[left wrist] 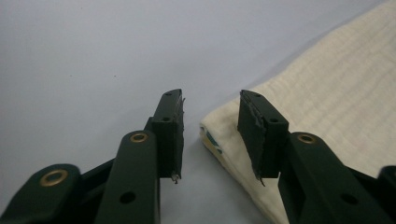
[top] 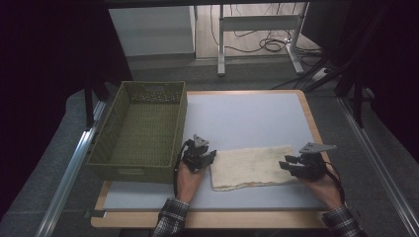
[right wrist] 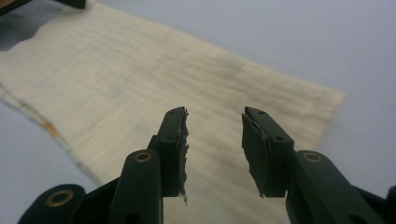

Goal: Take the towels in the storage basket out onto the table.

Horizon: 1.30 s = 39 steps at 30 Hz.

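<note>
On table (top: 247, 118) | folded cloth (top: 252, 167) | left gripper (top: 213, 156), right gripper (top: 285, 166) agape, empty | no legible writing

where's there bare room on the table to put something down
The widest free patch is the white table top beyond the folded cloth, right of the green basket. A narrower strip lies along the near edge. It is crowded at the cloth's ends, where the left gripper and right gripper sit.
</note>
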Each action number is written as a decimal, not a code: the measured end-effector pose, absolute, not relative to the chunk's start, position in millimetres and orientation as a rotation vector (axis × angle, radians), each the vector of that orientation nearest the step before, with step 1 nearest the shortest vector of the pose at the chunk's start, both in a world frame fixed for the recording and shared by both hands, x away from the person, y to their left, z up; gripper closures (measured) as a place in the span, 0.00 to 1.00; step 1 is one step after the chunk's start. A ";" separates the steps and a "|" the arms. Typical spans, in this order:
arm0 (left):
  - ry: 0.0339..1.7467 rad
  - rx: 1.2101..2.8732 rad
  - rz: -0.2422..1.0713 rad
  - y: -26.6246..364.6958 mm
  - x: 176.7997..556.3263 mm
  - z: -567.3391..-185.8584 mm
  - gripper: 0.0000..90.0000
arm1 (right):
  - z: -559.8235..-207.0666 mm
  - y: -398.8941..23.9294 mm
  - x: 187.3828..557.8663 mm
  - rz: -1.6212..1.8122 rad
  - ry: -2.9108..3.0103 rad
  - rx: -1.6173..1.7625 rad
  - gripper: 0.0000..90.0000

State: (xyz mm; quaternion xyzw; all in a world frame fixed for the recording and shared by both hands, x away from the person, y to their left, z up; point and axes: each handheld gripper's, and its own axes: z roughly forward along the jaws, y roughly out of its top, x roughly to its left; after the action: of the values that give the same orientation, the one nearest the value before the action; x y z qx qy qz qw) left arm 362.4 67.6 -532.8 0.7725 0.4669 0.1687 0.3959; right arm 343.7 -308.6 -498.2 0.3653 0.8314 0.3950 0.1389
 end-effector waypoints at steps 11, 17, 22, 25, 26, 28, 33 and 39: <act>1.178 2.010 0.426 65.6 364.1 -542.1 0.68 | -506.1 -277.3 324.9 1.191 2.490 0.957 0.64; 1.182 2.012 0.451 64.4 362.9 -542.6 0.65 | -511.0 -259.1 319.7 1.209 2.532 0.907 0.63; 1.183 2.011 0.457 63.8 361.8 -542.9 0.65 | -514.4 -246.3 317.6 1.212 2.561 0.876 0.62; 1.183 2.010 0.454 64.2 361.9 -543.0 0.65 | -515.2 -236.4 316.0 1.223 2.577 0.859 0.62; 1.183 2.012 0.453 64.5 362.0 -543.0 0.65 | -515.5 -228.5 314.9 1.232 2.590 0.839 0.62; 1.183 2.012 0.451 64.8 362.1 -543.0 0.65 | -515.9 -220.5 313.9 1.247 2.604 0.820 0.62; 1.183 2.013 0.448 65.2 362.2 -543.1 0.65 | -516.8 -196.1 311.1 1.278 2.643 0.761 0.63; 1.183 2.010 0.447 65.3 362.3 -543.2 0.65 | -517.4 -169.4 306.6 1.291 2.685 0.690 0.63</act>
State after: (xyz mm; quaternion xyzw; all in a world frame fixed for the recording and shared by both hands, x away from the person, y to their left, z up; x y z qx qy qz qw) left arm 362.3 65.3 -543.2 0.7850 0.4619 0.1745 0.3740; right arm 306.6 -169.4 -517.4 0.2253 0.8773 0.4218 0.0415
